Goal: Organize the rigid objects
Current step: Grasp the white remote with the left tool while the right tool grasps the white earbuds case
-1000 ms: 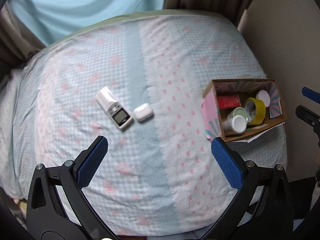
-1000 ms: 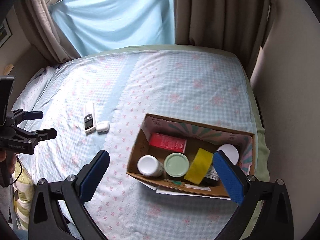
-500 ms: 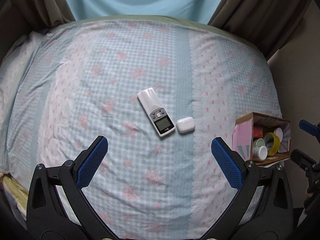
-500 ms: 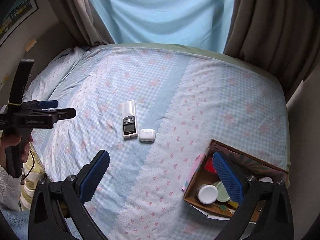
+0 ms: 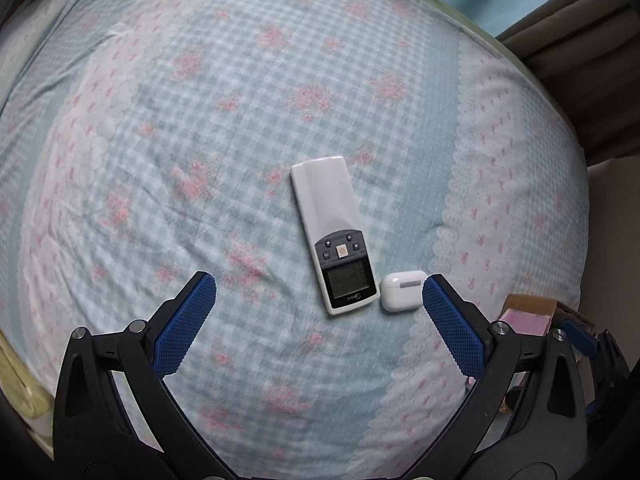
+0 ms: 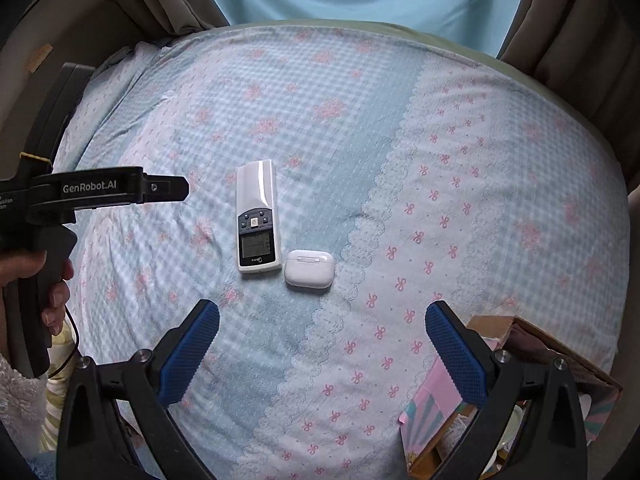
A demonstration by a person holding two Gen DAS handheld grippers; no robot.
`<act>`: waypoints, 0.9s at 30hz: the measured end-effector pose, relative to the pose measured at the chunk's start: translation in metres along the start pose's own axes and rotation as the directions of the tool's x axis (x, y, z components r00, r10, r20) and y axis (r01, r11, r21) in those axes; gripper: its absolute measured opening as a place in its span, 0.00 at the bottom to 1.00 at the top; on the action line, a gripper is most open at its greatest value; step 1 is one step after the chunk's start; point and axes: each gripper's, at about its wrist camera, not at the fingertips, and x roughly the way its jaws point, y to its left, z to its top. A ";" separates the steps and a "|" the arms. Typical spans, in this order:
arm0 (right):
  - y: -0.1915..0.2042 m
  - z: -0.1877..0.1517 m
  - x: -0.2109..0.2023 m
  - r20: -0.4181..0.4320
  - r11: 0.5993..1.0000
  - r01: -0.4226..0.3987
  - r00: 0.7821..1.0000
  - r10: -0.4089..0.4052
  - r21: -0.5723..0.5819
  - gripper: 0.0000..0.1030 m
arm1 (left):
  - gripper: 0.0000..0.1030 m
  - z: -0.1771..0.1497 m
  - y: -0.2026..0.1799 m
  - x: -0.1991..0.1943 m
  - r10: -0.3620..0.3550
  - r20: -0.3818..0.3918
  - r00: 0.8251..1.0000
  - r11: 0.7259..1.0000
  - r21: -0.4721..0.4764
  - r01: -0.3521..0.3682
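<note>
Hovering above the bed [image 5: 200, 120], left gripper [image 5: 316, 316] with fingers spread wide, empty — remote [image 5: 334, 236] and earbud case [image 5: 402, 290] lying just ahead, side by side, nearly touching. Right gripper [image 6: 322, 344] likewise spread and empty, angled down at the same pair. Cardboard box [image 6: 560, 364] at the bed's right edge — contents mostly hidden.

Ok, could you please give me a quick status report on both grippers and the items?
Left gripper open, empty. Right gripper open, empty. Remote and earbud case side by side on bed, untouched. Nothing in the way.
</note>
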 end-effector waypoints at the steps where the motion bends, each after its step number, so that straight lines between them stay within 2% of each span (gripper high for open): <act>1: -0.002 0.002 0.011 -0.014 1.000 0.001 1.000 -0.001 0.001 1.00 | 1.00 0.004 -0.001 0.010 0.003 -0.009 1.000 1.000 -0.009 -0.003; 9: -0.005 0.010 0.096 -0.132 1.000 -0.007 0.991 0.006 -0.007 1.00 | 0.99 0.024 -0.003 0.090 0.017 -0.105 0.994 0.995 -0.097 -0.027; 15: 0.003 0.015 0.141 -0.184 0.999 0.000 0.983 -0.007 -0.041 0.97 | 0.96 0.029 -0.003 0.126 0.050 -0.140 0.989 0.986 -0.150 -0.071; 20: 0.008 0.019 0.163 -0.206 0.998 0.026 0.978 -0.036 -0.051 0.90 | 0.87 0.026 0.000 0.145 0.063 -0.169 0.984 0.977 -0.192 -0.096; 24: 0.011 0.018 0.173 -0.223 0.998 0.036 0.974 -0.047 -0.054 0.85 | 0.87 0.023 -0.009 0.150 0.094 -0.167 0.981 0.980 -0.156 -0.121; 27: 0.013 0.018 0.176 -0.224 0.998 0.040 0.973 -0.052 -0.056 0.85 | 0.81 0.023 -0.020 0.156 0.109 -0.167 0.980 0.982 -0.133 -0.132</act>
